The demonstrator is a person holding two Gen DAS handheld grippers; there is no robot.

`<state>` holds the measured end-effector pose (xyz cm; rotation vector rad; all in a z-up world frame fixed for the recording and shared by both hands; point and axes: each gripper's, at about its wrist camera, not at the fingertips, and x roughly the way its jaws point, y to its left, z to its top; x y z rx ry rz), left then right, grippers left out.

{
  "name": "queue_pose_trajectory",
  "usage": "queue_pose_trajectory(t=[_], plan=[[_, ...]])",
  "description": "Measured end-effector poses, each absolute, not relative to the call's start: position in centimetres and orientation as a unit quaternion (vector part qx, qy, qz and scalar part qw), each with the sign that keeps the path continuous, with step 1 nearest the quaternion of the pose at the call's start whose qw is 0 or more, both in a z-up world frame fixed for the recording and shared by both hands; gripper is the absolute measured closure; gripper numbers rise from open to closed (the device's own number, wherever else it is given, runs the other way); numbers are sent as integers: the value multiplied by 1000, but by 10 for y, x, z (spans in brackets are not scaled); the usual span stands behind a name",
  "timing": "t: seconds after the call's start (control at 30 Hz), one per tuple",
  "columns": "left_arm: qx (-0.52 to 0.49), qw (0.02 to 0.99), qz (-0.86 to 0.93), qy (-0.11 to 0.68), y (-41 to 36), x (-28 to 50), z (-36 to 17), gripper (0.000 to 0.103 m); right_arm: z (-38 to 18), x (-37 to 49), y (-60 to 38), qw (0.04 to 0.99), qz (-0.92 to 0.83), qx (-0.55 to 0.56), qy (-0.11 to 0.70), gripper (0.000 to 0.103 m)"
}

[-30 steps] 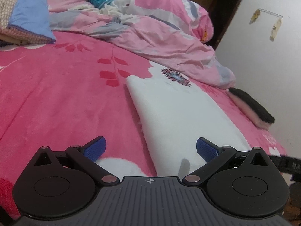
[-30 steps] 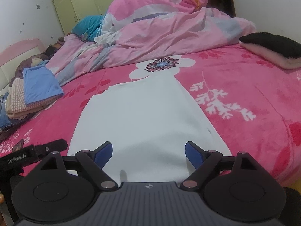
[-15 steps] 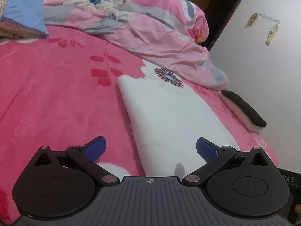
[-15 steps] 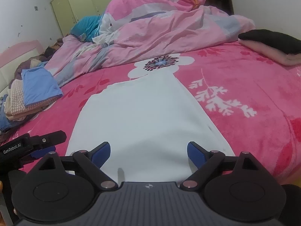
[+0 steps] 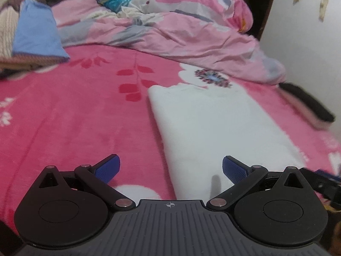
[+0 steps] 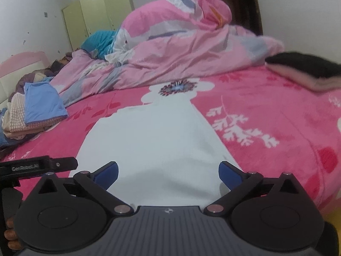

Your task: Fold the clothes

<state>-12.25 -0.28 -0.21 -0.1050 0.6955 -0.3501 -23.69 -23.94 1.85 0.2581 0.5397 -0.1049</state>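
A white garment point(image 5: 215, 128) point(image 6: 153, 145) lies flat on the pink floral bed, folded into a long strip that runs away from me. My left gripper point(image 5: 171, 168) is open at the strip's near left edge, one blue fingertip over the pink cover and the other over the cloth. My right gripper point(image 6: 168, 171) is open too, straddling the near end of the white garment. Neither holds anything. The left tool's black body point(image 6: 38, 165) shows at the left of the right wrist view.
A crumpled pink duvet point(image 5: 181, 34) point(image 6: 181, 53) is heaped across the far side of the bed. A stack of folded clothes with a blue top piece point(image 5: 36, 34) point(image 6: 40, 104) sits far left. A black and pink folded pile point(image 5: 307, 104) point(image 6: 307, 68) lies at the right edge by the wall.
Both views have tilted upward and shifted a little, with motion blur now. The white garment has not moved, and both grippers have stayed open.
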Motion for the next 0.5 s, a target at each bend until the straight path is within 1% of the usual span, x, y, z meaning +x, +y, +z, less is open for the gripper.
queue_pose_trajectory(t=[0.23,0.27,0.33,0.4,0.43,0.47,0.5], plan=[[-35,917,-135,373,-13,-118,-8,0,23,-235,-246,962,-44,124,238,0],[-32,917,-131,377,-14,-118,-9,0,25,-234,-247,964,-41,121,235,1],[-26,917,-126,378,-17,-118,-8,0,27,-229,-247,966,-35,110,231,7],[-19,917,-122,379,-21,-118,-8,0,28,-223,-246,968,-31,95,232,23],[-16,917,-120,379,-22,-118,-7,0,28,-219,-247,967,-28,94,236,28],[-13,917,-117,380,-24,-118,-7,0,27,-216,-247,966,-24,93,239,36],[-9,918,-115,380,-26,-118,-7,0,24,-212,-247,965,-16,97,243,40]])
